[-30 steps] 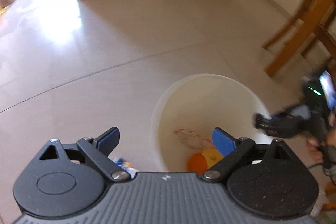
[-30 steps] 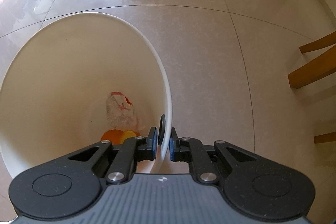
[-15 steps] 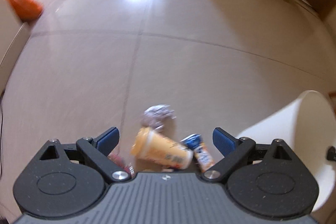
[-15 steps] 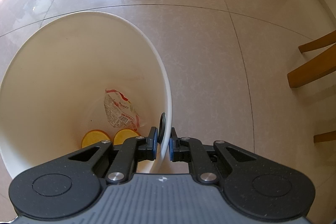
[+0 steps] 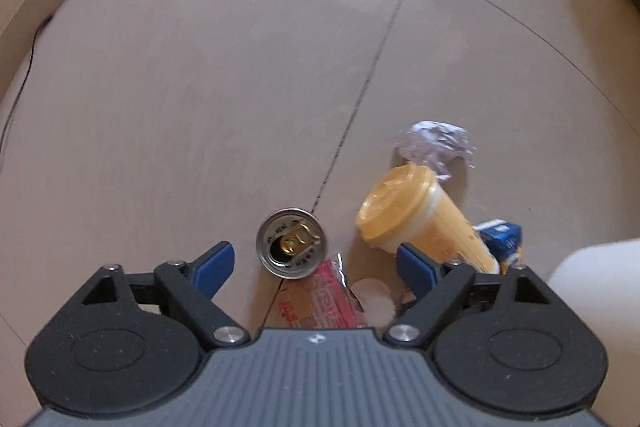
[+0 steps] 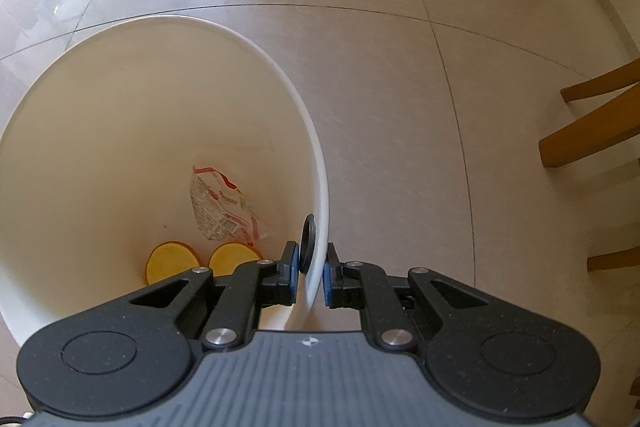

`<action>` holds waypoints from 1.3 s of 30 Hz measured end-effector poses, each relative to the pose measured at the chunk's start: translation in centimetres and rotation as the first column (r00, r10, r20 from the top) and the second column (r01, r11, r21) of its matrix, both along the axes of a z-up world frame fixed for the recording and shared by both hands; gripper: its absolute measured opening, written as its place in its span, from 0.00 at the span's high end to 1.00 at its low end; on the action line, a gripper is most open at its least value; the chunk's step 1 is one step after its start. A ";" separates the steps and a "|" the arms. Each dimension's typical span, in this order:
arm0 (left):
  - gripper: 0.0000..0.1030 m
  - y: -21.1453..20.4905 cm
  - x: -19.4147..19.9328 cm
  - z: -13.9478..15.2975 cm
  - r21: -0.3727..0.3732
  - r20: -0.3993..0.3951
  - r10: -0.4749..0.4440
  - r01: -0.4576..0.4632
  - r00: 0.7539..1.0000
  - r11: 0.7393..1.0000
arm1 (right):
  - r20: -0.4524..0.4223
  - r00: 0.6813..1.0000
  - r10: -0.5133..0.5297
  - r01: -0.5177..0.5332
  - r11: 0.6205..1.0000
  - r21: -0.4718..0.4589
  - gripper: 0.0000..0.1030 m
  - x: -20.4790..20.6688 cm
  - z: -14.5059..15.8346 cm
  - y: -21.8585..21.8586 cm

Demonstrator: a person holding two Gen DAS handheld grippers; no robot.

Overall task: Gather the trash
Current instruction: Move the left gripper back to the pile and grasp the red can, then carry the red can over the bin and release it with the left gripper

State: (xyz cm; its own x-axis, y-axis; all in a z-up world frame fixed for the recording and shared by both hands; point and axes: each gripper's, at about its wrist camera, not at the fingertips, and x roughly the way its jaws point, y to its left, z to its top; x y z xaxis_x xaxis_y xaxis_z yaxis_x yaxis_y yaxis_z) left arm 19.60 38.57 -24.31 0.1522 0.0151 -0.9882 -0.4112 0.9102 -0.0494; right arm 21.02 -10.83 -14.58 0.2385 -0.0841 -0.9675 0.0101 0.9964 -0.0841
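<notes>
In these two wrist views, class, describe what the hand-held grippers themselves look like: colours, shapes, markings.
Both match. The left gripper and right gripper each have a grey ribbed body with a small white mark at its front edge, two round speckled black housings, black linkage arms with silver pivot screws and triangular cut-outs, and blue finger pads. No sleeves or hands show.

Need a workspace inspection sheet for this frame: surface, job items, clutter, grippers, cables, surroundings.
Surface: glossy tiled floor.
Job's things: upright can, yellow cup on its side, pink wrapper, crumpled foil, blue carton; white bucket holds a wrapper and two yellow discs.
Clutter: nothing seen.
Grippers: left gripper closing, nothing gripped; right gripper shut on the bucket rim.
Cables: thin black cable.
Surroundings: wooden chair legs.
</notes>
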 end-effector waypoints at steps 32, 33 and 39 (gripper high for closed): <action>0.50 0.5 0.5 -6.2 0.021 -0.064 0.062 -0.061 0.996 0.998 | -0.014 1.000 0.010 -0.010 0.999 -0.047 0.84 0.2 -1.3 1.3; 0.50 0.5 0.5 -6.2 0.022 -0.062 0.061 -0.059 0.996 0.998 | -0.014 1.000 0.009 -0.010 0.999 -0.047 0.84 0.2 -1.3 1.3; 0.50 -0.5 1.5 -5.7 0.047 -0.057 0.008 -0.006 0.998 0.999 | -0.023 1.000 0.010 -0.011 0.999 -0.040 0.85 0.5 -1.3 1.2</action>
State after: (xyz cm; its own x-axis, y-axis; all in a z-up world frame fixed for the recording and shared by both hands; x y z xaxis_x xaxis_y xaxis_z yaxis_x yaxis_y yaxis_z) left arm 21.07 38.04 -30.03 0.0948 0.0625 -0.9935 -0.4186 0.9080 0.0171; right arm 21.48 -9.66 -15.87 0.2178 -0.1205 -0.9685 -0.0025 0.9923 -0.1240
